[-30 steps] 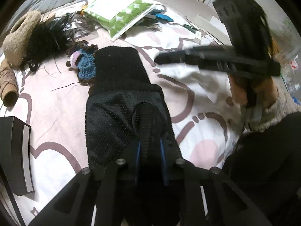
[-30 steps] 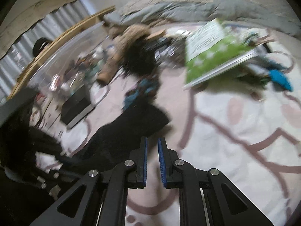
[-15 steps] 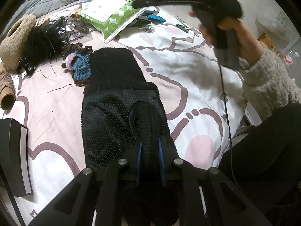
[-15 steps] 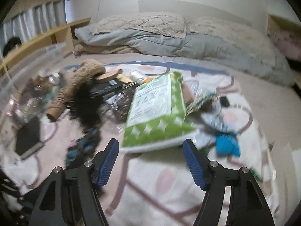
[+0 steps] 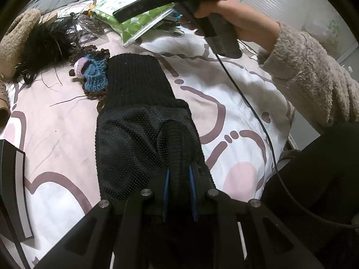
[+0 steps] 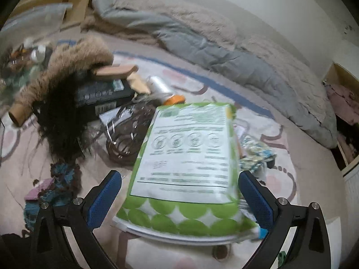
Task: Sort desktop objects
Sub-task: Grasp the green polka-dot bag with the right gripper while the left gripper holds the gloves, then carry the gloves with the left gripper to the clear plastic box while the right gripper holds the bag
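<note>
1. Step in hand: we judge a change of target. The left gripper (image 5: 179,188) is clamped on a knit finger of the black glove (image 5: 143,134), which lies flat on the patterned bedsheet (image 5: 235,85) ahead of those jaws.
2. The right gripper (image 6: 179,199) has just been opening and now stands wide. The green-and-white packet (image 6: 188,174) sits between its pads (image 6: 105,197), not touched by them.
3. Next move, in our judgement: advance the right jaws along the packet's near edge, then close across its width; it looks soft and may buckle.
4. The packet's near corner hides whatever lies beneath it. The clutter beyond the right jaws is blurred; we identify only a crocheted piece (image 6: 56,186) to their left.
</note>
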`<state>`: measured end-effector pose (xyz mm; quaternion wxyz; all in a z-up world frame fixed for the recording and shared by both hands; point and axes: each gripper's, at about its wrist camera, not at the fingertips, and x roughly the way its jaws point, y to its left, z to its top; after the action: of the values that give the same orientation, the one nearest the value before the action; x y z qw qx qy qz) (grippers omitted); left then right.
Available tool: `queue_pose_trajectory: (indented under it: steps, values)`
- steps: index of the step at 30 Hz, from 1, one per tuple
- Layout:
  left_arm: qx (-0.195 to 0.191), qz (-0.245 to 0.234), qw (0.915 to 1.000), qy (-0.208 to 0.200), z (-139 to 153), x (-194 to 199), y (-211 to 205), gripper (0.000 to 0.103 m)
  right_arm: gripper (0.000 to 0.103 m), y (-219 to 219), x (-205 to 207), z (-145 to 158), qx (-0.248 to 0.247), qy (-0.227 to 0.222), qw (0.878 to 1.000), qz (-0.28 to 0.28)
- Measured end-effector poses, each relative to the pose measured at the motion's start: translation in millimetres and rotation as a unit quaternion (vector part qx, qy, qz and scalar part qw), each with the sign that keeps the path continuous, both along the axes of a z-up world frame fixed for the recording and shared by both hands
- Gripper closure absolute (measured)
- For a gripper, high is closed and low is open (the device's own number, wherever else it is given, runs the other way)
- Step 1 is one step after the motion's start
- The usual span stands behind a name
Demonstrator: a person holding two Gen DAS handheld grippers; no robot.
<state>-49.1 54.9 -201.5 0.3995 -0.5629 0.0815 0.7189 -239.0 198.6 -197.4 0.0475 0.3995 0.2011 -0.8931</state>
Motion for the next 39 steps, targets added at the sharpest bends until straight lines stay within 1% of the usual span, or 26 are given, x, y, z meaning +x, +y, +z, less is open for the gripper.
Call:
queue_pose_trajectory:
  steps: [3, 7, 10, 11, 15, 20, 22, 26, 32, 35, 39]
  values:
    - [0.003, -0.003, 1.0, -0.002, -0.5, -0.9, -0.9, 0.087, 0.0, -6.3, -5.5, -10.0, 0.036, 0.002, 0.999, -0.019]
    - [0.008, -0.004, 0.9999, -0.008, -1.5, -2.9, -2.8, 0.087, 0.0, -7.5, -9.8, -20.6, 0.052, -0.003, 0.998, -0.035]
    - [0.01, -0.005, 0.9999, -0.011, -1.9, -3.8, -4.0, 0.087, 0.0, -9.3, -14.0, -34.5, 0.087, -0.008, 0.995, -0.038]
    - [0.011, -0.005, 0.9999, -0.012, -1.9, -3.9, -4.3, 0.087, 0.0, -8.0, -13.6, -36.8, 0.083, -0.005, 0.996, -0.038]
    - [0.016, 0.003, 0.9998, -0.015, -3.0, -6.5, -6.7, 0.087, 0.0, -3.2, -10.0, -33.1, 0.059, 0.017, 0.997, -0.042]
    - [0.022, 0.002, 0.9997, -0.014, -1.9, -6.6, -6.3, 0.087, 0.003, -1.5, -10.4, -31.4, 0.046, 0.011, 0.999, -0.022]
    - [0.026, 0.001, 0.9995, -0.015, 0.6, -7.8, -7.4, 0.087, 0.003, 1.6, -6.1, -25.4, 0.026, 0.005, 0.999, -0.022]
    - [0.044, 0.011, 0.9989, -0.01, 11.6, -9.7, -13.8, 0.087, 0.004, 10.4, 12.9, -8.9, -0.031, -0.007, 0.999, -0.02]
    - [0.043, 0.023, 0.9988, 0.001, 22.5, -11.4, -18.6, 0.087, 0.004, 22.7, 44.7, 11.7, -0.1, -0.02, 0.995, -0.021]
    - [0.049, 0.037, 0.9981, 0.007, 30.7, -14.5, -24.5, 0.087, 0.004, 27.8, 60.9, 18.2, -0.128, -0.029, 0.991, -0.019]
    - [0.054, 0.055, 0.9969, 0.015, 40.7, -14.3, -30.6, 0.087, 0.005, 33.8, 85.8, 26.4, -0.152, -0.032, 0.988, -0.018]
